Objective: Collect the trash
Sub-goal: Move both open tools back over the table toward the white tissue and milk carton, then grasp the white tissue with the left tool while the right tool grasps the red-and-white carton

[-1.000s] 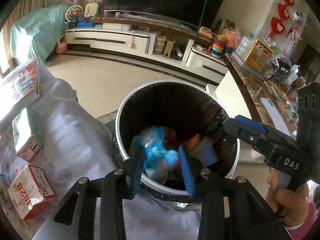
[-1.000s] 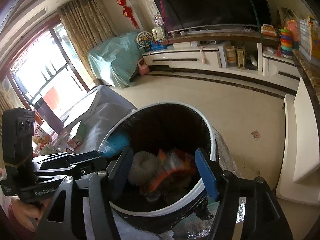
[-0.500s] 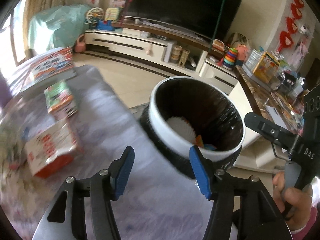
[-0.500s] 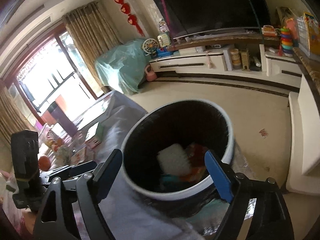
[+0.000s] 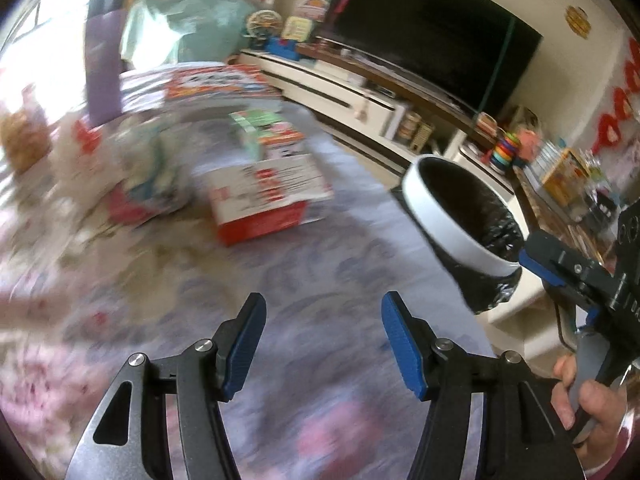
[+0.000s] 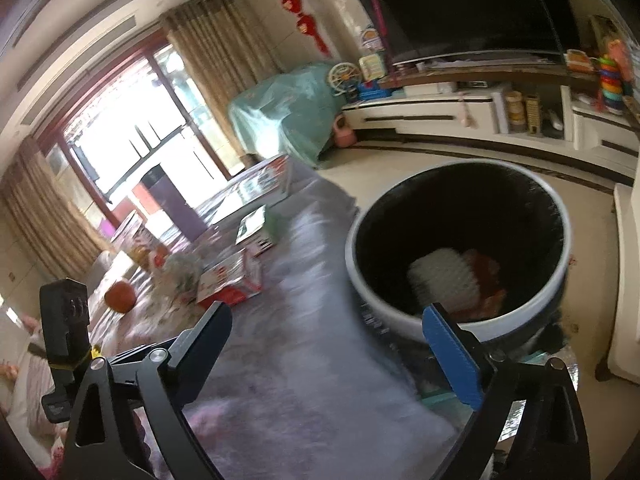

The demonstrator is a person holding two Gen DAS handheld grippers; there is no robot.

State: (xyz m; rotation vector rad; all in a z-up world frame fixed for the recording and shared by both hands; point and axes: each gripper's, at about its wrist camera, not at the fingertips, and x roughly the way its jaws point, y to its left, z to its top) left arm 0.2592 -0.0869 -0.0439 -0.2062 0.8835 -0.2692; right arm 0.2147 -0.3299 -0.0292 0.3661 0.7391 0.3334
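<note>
Bin (image 6: 460,264): round, white rim, black liner; white ridged scrap (image 6: 444,280) and orange-red litter (image 6: 486,288) inside. Stands just beyond the right gripper (image 6: 332,344), right of the left gripper (image 5: 322,344).
Both grippers: jaws spread, holding nothing.
Red-and-white carton (image 5: 268,200): on the cloth-covered table (image 5: 320,248), ahead of the left gripper; details blurred.
Green-topped box (image 5: 264,128): just behind the carton.

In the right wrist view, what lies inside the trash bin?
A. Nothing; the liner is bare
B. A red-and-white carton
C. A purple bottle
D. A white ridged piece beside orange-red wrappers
D: inside the trash bin, a white ridged piece lies against orange-red wrappers, beyond the open right tool.
</note>
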